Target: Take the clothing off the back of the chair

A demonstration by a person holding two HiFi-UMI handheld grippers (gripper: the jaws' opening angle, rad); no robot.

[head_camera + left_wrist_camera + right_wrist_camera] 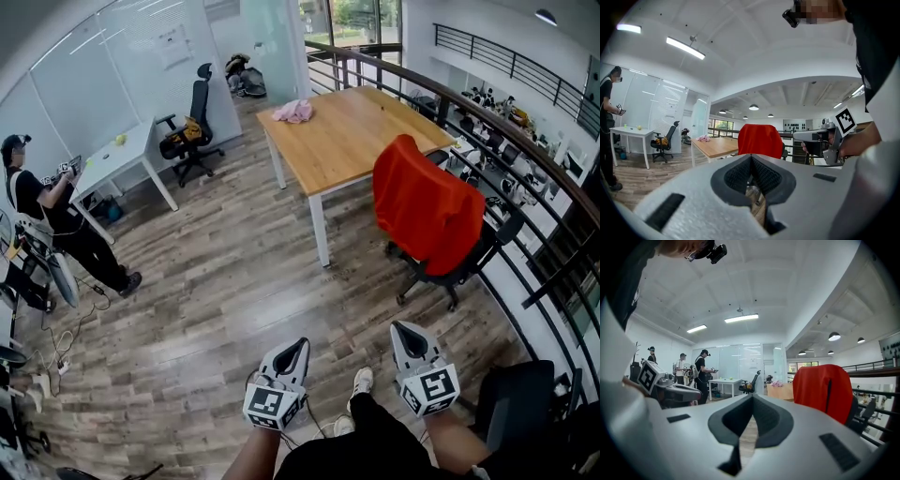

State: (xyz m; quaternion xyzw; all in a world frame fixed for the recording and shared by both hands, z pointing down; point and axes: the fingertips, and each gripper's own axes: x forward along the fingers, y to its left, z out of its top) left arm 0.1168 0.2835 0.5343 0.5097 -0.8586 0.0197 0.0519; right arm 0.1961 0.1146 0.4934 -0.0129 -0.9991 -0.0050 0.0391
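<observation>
A red garment (pixel 427 211) hangs over the back of a black office chair (pixel 452 267) beside the wooden table (pixel 361 131). The same garment (pixel 759 139) shows straight ahead in the left gripper view and the garment (pixel 823 389) at the right in the right gripper view. My left gripper (pixel 298 348) and right gripper (pixel 401 328) are held low near my body, well short of the chair, both shut and empty. The right gripper (pixel 820 138) also appears in the left gripper view.
A pink cloth (pixel 295 111) lies on the wooden table. A white desk (pixel 117 159) and a second black chair (pixel 192 131) stand at the left, with a person (pixel 56 220) beside them. A curved railing (pixel 525 178) runs along the right. Cables (pixel 61 347) lie on the floor.
</observation>
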